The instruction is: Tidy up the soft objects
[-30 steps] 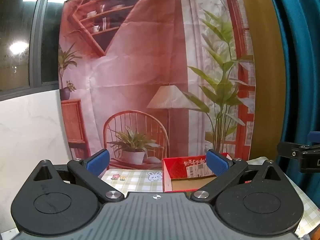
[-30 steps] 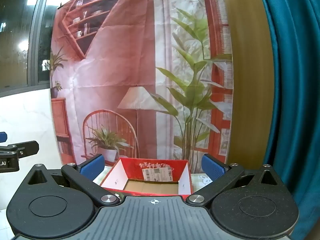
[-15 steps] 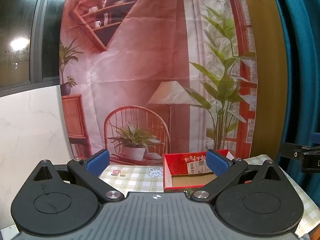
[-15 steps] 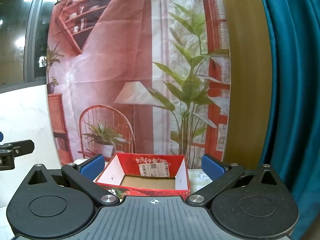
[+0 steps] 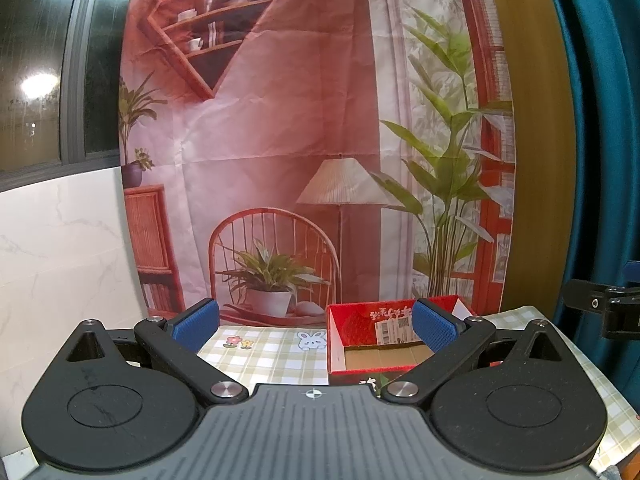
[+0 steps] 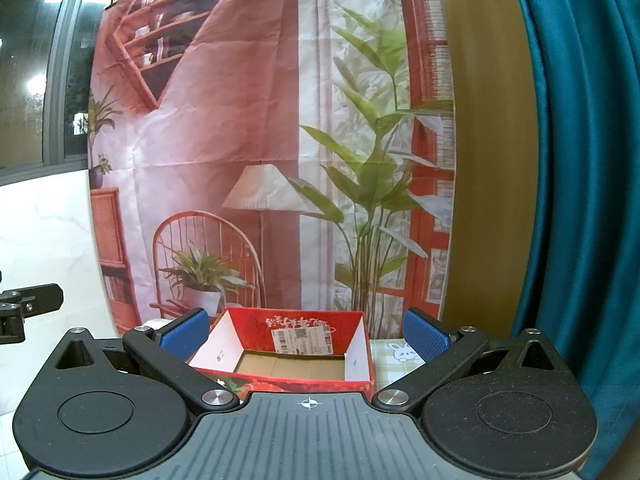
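A printed backdrop point(image 5: 280, 140) of a red room hangs behind our worktop point(image 5: 264, 356), which wears a checked cloth. The red box point(image 6: 288, 352) sits open and empty at the back. Our right tool point(image 6: 305, 338) faces it head-on, the box lying straight ahead between its spread blue pads; from our left tool point(image 5: 316, 326), also spread and holding nothing, the box lies ahead and to the right. We see no soft objects in either view, so we judge they lie nearer us, below the cameras.
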Tool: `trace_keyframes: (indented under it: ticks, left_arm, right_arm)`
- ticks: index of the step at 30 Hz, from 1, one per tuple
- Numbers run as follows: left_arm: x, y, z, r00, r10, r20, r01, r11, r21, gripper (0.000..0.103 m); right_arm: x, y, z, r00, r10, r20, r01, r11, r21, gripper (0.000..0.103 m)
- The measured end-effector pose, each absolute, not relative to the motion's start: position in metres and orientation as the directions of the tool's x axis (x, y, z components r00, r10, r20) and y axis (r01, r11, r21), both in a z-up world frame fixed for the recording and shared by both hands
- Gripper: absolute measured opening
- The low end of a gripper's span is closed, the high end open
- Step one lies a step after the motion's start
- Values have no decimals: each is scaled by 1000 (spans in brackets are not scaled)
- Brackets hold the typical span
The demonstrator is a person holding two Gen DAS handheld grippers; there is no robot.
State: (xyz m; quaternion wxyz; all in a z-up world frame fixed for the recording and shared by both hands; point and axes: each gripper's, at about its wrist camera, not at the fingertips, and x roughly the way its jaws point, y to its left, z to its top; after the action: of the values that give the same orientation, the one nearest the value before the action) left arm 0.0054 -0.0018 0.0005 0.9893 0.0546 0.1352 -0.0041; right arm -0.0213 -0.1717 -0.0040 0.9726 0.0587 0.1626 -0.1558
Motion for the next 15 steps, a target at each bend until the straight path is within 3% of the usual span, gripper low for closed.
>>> trace_keyframes:
  ticks: [15]
  left_arm:
    - [8, -1, 0, 960, 7, -279, 24, 994, 109, 103]
  right_arm:
    - [-21, -171, -4, 898, -286, -333, 324, 944, 63, 103]
